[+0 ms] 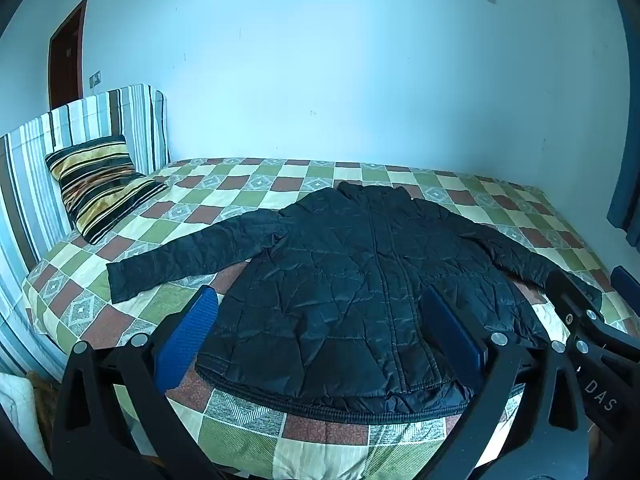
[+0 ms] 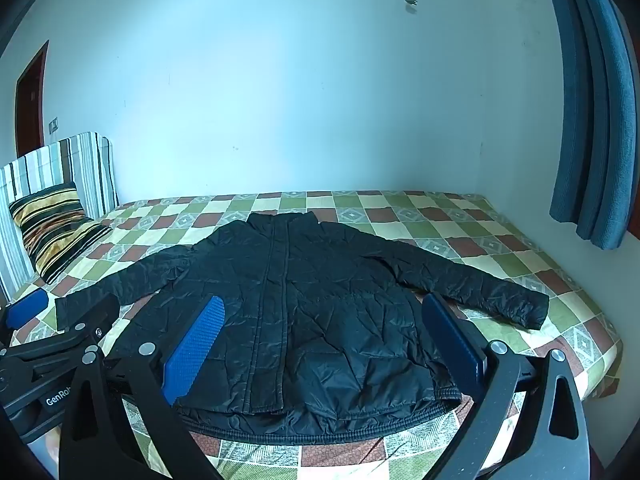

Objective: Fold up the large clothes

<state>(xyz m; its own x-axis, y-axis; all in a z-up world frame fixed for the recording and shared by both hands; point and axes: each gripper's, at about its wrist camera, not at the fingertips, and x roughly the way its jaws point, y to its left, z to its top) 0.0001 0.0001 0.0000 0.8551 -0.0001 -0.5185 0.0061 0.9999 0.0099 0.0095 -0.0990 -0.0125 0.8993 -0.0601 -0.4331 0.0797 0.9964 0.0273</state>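
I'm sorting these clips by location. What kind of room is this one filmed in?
Most likely a bedroom in a home. A bed with a checkered cover fills the view, a striped pillow leans on its striped headboard, and a blue curtain hangs at the right. A black jacket lies spread on the bed.

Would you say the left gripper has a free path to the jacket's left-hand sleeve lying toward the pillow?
Probably yes. The left gripper is open above the jacket hem, and the sleeve lies flat on the bedspread, nothing on it; the pillow sits farther back.
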